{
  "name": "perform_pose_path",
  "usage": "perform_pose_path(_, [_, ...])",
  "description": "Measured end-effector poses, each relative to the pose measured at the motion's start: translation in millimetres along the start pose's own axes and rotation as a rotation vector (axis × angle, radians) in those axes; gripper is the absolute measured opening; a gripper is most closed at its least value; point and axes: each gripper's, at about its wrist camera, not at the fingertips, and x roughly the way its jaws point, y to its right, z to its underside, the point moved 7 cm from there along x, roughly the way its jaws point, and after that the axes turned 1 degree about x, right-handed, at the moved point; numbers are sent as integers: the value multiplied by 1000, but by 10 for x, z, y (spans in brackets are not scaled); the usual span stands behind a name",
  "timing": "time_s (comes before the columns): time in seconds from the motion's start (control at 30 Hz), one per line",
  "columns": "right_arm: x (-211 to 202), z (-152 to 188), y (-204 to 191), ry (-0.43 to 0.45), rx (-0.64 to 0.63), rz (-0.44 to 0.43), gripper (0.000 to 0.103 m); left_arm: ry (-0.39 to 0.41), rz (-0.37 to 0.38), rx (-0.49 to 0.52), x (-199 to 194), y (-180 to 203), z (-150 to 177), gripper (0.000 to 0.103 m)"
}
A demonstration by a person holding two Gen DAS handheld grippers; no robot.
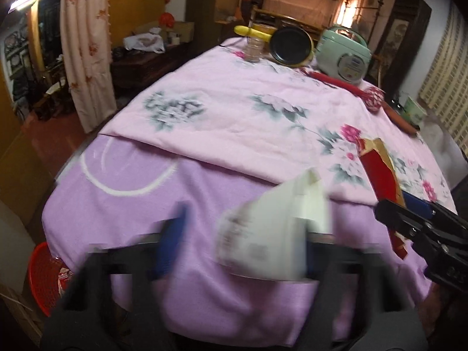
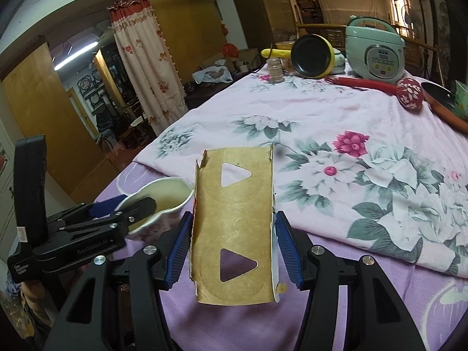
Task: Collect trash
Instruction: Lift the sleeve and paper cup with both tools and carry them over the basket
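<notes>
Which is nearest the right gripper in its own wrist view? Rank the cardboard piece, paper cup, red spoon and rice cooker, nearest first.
From the right gripper:
1. Cardboard piece, between its fingers.
2. Paper cup, just left, in the left gripper.
3. Red spoon, far right on the cloth.
4. Rice cooker, behind the spoon.

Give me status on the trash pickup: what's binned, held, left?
Done: the red basket beside the table already holds some wrappers. In hand: the left gripper grips a crushed paper cup; the right gripper pinches a torn carton. Left: both still need dropping in the basket. No other loose trash shows on the cloth.
</notes>
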Motion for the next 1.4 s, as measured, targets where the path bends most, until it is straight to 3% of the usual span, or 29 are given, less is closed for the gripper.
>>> perform_pose_path(0.1, [-5, 12, 88, 1, 18, 1, 56, 17, -40, 25, -55, 53, 7, 16])
perform_pose_path(0.13, [-11, 21, 105, 2, 22, -3, 56, 27, -49, 28, -94, 58, 4, 3])
perform_pose_path(0.5, [-6, 29, -133, -3, -24, -51, 56, 134, -127, -41, -665, -275, -30, 3])
perform_pose_path(0.7, [70, 57, -832, -29, -148, -147, 56, 160, -238, -174, -986, -945, 193, 3])
perform_pose_path(0.97, [403, 334, -2356, -132, -367, -350, 56, 150, -394, -386, -1336, -2057, 752, 3])
perform_pose_path(1.1, [672, 628, -3025, -219, -467, -409, 56, 108, -463, -491, -1324, -2606, 1116, 3])
perform_pose_path(1.4, [1392, 1354, -3918, -426, -581, -475, 56, -79, -473, -695, -817, -3535, 1905, 3])
